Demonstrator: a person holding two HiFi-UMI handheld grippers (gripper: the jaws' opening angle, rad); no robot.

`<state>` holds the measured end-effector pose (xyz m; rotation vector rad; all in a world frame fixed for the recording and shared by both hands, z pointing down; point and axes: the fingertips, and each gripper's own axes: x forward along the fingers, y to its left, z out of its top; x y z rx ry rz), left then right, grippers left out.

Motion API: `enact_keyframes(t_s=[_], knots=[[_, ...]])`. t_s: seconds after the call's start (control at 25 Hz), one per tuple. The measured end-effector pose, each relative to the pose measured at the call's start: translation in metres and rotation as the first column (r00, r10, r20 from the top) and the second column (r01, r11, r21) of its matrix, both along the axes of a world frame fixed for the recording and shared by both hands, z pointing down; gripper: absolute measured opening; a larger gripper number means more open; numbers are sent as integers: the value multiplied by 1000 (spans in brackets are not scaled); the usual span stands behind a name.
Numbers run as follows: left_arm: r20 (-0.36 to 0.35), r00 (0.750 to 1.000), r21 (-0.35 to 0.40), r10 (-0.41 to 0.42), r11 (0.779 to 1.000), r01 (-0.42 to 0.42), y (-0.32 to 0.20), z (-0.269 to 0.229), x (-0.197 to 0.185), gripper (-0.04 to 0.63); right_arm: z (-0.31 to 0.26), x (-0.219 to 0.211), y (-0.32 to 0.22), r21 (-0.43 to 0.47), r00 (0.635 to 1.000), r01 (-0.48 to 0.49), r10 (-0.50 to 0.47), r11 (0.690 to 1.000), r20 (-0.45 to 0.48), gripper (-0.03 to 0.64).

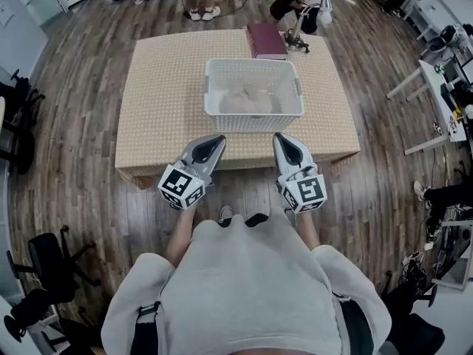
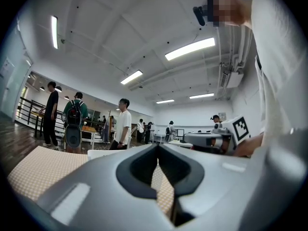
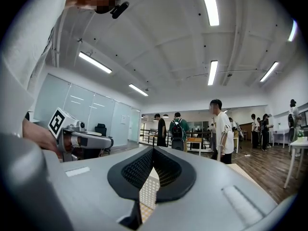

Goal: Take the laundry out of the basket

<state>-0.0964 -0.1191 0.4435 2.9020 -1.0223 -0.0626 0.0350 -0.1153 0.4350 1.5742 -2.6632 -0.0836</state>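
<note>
A white slatted laundry basket (image 1: 253,117) stands on the table with pale laundry (image 1: 247,100) lying in its bottom. My left gripper (image 1: 219,139) hovers over the table's front edge, just short of the basket's near left corner, jaws shut and empty. My right gripper (image 1: 278,138) sits level with it off the basket's near right side, also shut on nothing. In the left gripper view the shut jaws (image 2: 157,147) point toward the basket rim (image 2: 103,152). The right gripper view shows its tips (image 3: 153,149) together, with the other gripper (image 3: 79,139) at left.
The table (image 1: 162,102) wears a beige checked cloth. A dark red book (image 1: 265,40) and a small lamp (image 1: 299,44) rest behind the basket. Several people stand beyond the table's far edge. Office chairs (image 1: 44,272) stand at left, white desks (image 1: 443,87) at right.
</note>
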Motion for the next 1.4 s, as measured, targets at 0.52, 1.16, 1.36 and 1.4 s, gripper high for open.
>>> enact_keyframes(t_s=[0.52,1.16,1.36,1.4], knots=[[-15,1000,-61,3,998,-4,-64,27,1,8,26,2,-61,-56,1000,-10,10,998,-2,0],[45,991,-2,-126,992,126,-206,1,24,8,9,46,-211,-3,995,70,-69,998,70,0],[53,987,9,-155,988,155,-240,-8,33,8,-3,56,-246,13,992,92,-93,996,81,0],[54,986,9,-158,987,158,-244,-9,35,8,-4,59,-251,12,992,95,-96,995,83,0]])
